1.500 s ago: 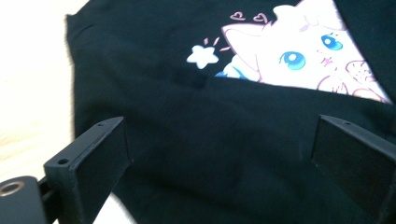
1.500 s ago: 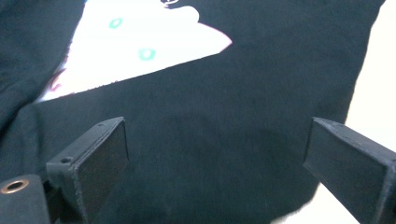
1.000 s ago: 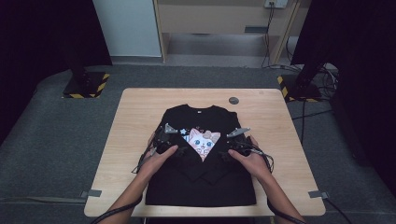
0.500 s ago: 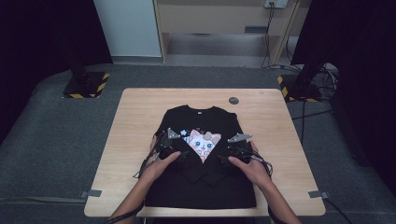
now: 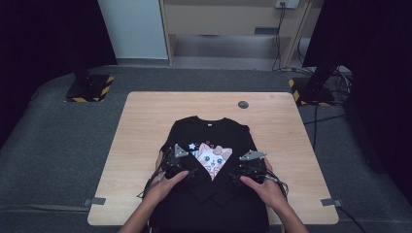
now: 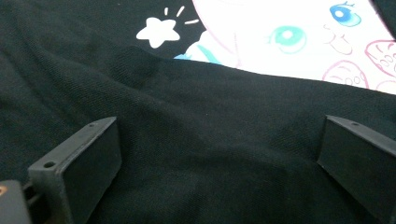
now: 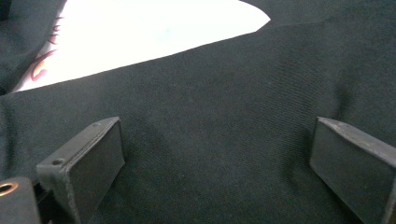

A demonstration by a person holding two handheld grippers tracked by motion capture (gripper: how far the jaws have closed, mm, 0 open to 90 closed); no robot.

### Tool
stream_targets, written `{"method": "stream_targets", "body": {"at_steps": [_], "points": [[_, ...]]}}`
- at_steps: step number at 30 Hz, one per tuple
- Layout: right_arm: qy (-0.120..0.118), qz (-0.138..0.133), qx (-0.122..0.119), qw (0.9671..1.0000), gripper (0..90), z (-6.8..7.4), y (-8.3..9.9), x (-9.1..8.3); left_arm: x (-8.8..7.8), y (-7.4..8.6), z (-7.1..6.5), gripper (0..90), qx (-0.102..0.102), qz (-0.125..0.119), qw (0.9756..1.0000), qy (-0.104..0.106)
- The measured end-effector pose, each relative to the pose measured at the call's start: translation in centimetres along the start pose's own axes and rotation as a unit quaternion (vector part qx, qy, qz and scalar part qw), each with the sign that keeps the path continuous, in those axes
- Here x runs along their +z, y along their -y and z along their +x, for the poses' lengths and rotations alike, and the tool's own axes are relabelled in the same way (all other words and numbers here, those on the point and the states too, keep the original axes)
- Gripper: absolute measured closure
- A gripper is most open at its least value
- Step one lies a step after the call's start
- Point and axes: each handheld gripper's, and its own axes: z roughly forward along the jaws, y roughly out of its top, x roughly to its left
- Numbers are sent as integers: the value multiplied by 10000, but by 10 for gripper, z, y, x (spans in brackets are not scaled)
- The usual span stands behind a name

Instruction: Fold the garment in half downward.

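A black T-shirt (image 5: 209,141) with a white cartoon cat print (image 5: 213,156) lies on the wooden table (image 5: 145,121), both sleeves folded in over its front. My left gripper (image 5: 187,171) rests on the left folded sleeve (image 6: 187,140), jaws wide apart with only flat cloth between them; the print (image 6: 289,37) shows just beyond. My right gripper (image 5: 238,175) rests on the right folded sleeve (image 7: 219,130), also open, the white print (image 7: 140,32) ahead of it. A hand holds each gripper from the near edge.
A small dark round disc (image 5: 243,104) sits near the table's far edge. Bare wood lies left and right of the shirt. Black stands with striped bases (image 5: 90,90) and cables (image 5: 335,77) flank the table on grey carpet.
Both hands and grippers have drawn back slightly toward the near edge over the folded sleeves. The shirt itself lies as before.
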Motion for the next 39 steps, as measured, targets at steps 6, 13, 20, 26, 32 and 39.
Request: {"method": "stream_targets", "body": {"at_steps": [6,13,20,26,32,39], "points": [[-27,12,-20,10000,37,7,12,-11,-6,7,-11,0,2,-6,10000,-6],[-50,56,-45,10000,37,12,21,-20,-13,11,-23,0,-42,78,10000,-16],[-148,22,-144,9998,43,9,-1,-28,-20,-18,-23,19,12,-173,9996,210],[-132,141,-227,9996,42,-4,-29,-12,-1,-37,-7,36,-14,-40,9998,188],[-138,362,-170,9991,47,-12,-27,9,17,-30,-1,29,-53,224,9995,209],[-113,302,-161,9993,26,-7,-20,13,18,-23,-4,11,100,135,9998,97]]}}
